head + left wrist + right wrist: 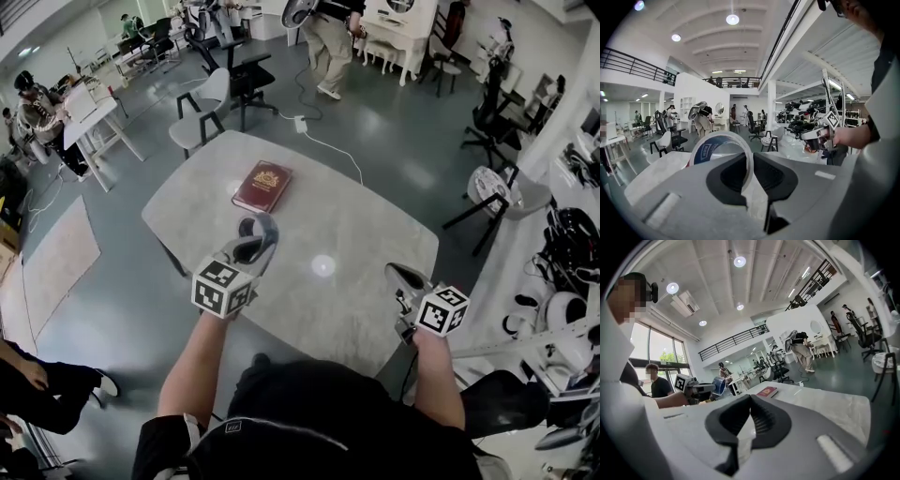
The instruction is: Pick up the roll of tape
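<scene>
While left gripper [751,158] pinches thin round tape roll [706,151], right gripper [749,401] clenched, marbled table [361,234].

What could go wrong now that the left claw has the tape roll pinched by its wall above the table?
1. The left claw grips only the thin wall of the tape roll, which sticks out to one side. It may swivel or slip free and drop onto the table.
2. A dropped roll could roll off the table's edge or hit the red book.
</scene>
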